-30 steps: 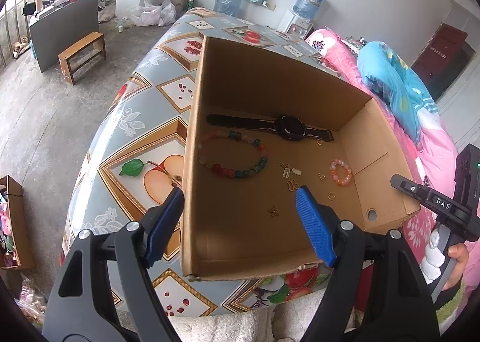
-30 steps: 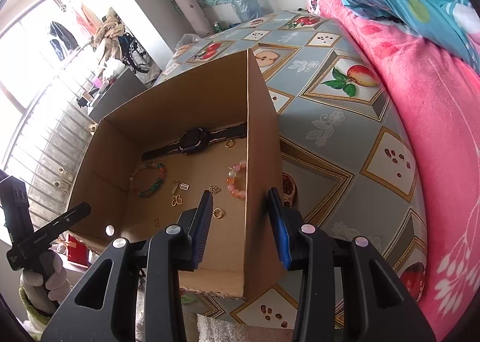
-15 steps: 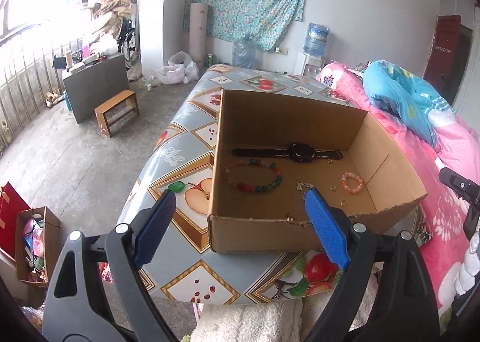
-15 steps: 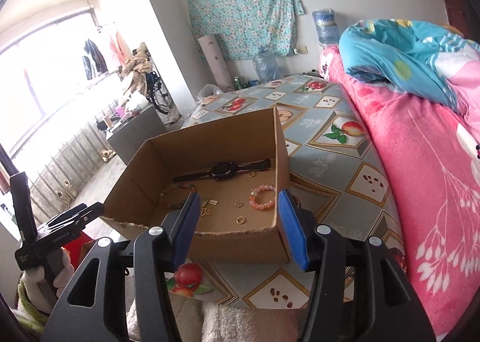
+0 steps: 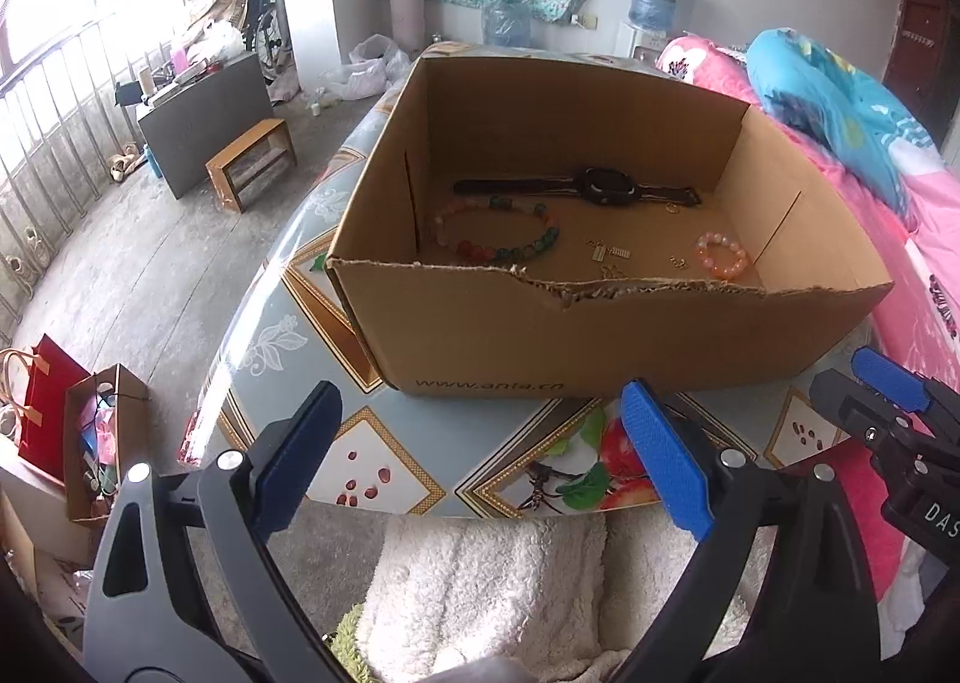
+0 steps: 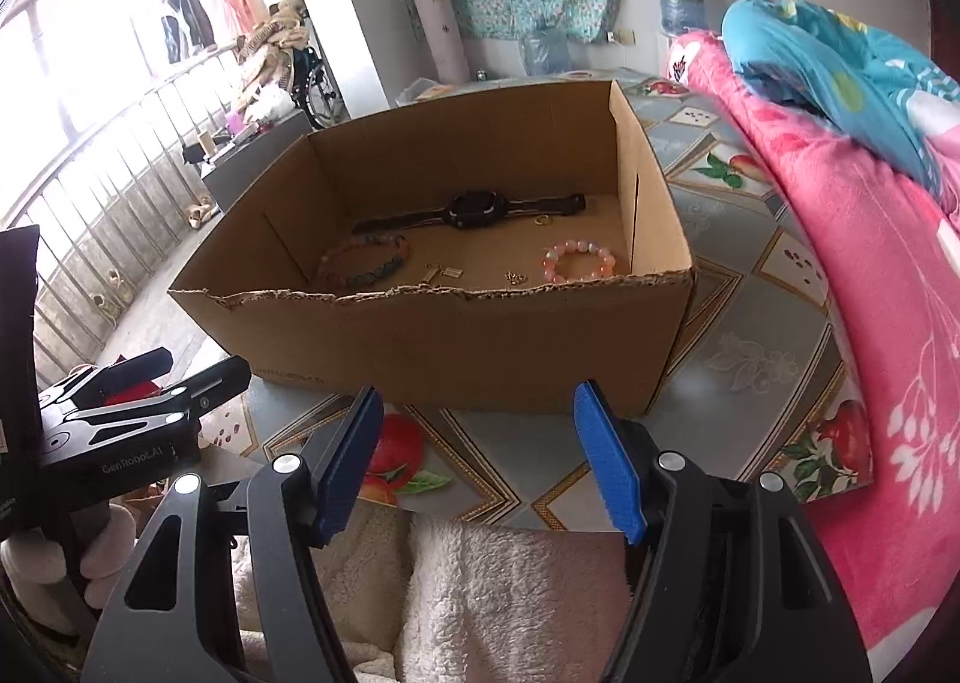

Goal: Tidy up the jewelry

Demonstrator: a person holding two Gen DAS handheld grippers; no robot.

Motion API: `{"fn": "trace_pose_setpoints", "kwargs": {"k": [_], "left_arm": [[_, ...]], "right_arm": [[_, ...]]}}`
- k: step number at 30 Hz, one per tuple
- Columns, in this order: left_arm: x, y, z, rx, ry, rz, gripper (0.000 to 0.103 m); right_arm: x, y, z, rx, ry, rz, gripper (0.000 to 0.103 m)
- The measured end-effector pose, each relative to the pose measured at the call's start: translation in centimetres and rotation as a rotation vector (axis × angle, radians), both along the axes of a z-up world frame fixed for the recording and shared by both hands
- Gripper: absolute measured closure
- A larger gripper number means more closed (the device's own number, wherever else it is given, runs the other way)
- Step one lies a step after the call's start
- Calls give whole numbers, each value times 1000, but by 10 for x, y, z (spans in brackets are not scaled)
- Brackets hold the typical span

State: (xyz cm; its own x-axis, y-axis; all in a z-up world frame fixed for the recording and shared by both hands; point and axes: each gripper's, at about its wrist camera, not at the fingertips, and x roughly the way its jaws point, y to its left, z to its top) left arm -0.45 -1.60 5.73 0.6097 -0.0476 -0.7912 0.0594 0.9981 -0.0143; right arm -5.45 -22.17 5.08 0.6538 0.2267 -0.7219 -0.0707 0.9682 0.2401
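Your left tool (image 5: 480, 452) and right tool (image 6: 480, 455) have just been opening, nothing between their jaws; the jewelry, with a watch (image 5: 600, 185) and bead bracelets, lies inside the cardboard box (image 5: 600, 335) on the tabletop (image 5: 384, 473).

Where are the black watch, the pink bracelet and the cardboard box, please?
Black watch (image 5: 606, 185), left wrist view, on its face.
Pink bracelet (image 5: 722, 261), left wrist view, on its beads.
Cardboard box (image 6: 456, 341), right wrist view, on its front wall.
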Motion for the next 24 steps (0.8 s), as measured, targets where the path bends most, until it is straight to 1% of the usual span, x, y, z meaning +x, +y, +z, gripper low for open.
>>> {"fn": "trace_pose_setpoints", "kwargs": {"k": [3,7,24], "left_arm": [[8,-5,-4,10,26,9,13],[15,-8,-7,10,38,21,13],[24,-5,-11,-13,55,8,13]], "right_arm": [[5,3,-5,2,23,-6,38],[10,8,-6,2,37,7,38],[21,15,-7,-22,61,12,38]]}}
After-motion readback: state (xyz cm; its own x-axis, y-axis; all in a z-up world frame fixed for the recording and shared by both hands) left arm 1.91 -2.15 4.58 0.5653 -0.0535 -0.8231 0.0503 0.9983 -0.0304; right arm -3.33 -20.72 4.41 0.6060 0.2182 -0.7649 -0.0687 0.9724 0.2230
